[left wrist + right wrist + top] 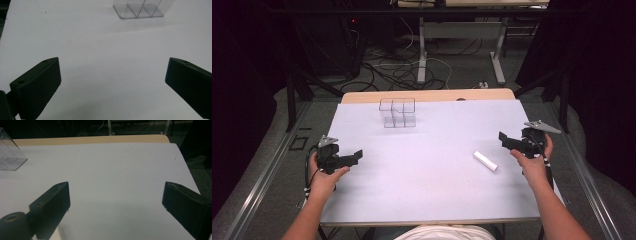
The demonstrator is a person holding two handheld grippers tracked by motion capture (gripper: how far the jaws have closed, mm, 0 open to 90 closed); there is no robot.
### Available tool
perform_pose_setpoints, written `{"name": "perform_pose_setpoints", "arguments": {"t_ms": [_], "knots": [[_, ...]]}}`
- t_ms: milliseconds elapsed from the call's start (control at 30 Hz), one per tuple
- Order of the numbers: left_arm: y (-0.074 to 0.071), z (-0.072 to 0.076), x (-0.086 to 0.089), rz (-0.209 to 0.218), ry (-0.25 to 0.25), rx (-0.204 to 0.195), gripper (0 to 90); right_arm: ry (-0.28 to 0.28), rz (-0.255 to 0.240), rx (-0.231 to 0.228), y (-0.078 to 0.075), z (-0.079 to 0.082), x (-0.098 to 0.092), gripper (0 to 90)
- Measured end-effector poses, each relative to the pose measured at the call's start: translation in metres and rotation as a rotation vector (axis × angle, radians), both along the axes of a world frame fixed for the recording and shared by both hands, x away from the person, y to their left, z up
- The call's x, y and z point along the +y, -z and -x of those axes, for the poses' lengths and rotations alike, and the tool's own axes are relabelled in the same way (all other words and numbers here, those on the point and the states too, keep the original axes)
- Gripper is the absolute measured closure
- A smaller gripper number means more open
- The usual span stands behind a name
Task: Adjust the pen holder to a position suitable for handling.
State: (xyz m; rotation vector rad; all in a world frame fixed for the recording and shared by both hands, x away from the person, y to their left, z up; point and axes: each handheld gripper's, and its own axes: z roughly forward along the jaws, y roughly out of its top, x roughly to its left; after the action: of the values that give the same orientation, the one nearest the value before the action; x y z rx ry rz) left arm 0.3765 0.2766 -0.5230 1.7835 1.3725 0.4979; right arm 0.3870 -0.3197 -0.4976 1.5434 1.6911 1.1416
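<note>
Both tools [357,156] [503,137] agape, white cylinder [485,161] untouched.

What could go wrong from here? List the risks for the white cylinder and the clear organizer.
1. The white cylinder lies on its side on the smooth table; a nudge from the open right gripper could roll it away.
2. The clear organizer looks light and stands far from both grippers; dropping the cylinder in could tip or push it, since the left gripper isn't steadying it.

Cut off at the frame edges

The clear plastic compartmented box [140,10] runs off the top edge in the left gripper view and off the upper left [10,157] in the right gripper view.
</note>
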Motion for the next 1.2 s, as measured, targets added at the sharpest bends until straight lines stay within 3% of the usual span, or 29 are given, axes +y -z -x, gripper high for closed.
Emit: {"name": "perform_pose_setpoints", "arguments": {"t_ms": [133, 333, 467, 700, 967, 1200], "knots": [[-0.015, -0.003, -0.006, 0.028, 0.000, -0.037, 0.3, 0.012, 0.012, 0.025, 0.000, 0.002, 0.000, 14.5], [-0.030, -0.011, -0.015, 0.027, -0.004, -0.031, 6.7, 0.020, -0.031, 0.043, 0.002, 0.002, 0.002, 14.5], [-0.039, -0.019, -0.023, 0.017, -0.002, -0.035, 9.3, 0.001, -0.066, 0.085, 0.002, 0.003, 0.004, 13.7], [-0.056, -0.033, -0.033, 0.041, -0.017, -0.046, 15.8, -0.007, -0.011, 0.052, 0.000, 0.005, 0.011, 12.9], [-0.075, -0.048, -0.043, 0.056, -0.030, -0.058, 17.1, -0.007, -0.024, 0.053, 0.001, 0.005, 0.010, 9.7], [-0.097, -0.065, -0.062, 0.032, -0.019, -0.072, 20.3, -0.004, -0.024, 0.064, 0.002, 0.007, 0.011, 8.6]]}}
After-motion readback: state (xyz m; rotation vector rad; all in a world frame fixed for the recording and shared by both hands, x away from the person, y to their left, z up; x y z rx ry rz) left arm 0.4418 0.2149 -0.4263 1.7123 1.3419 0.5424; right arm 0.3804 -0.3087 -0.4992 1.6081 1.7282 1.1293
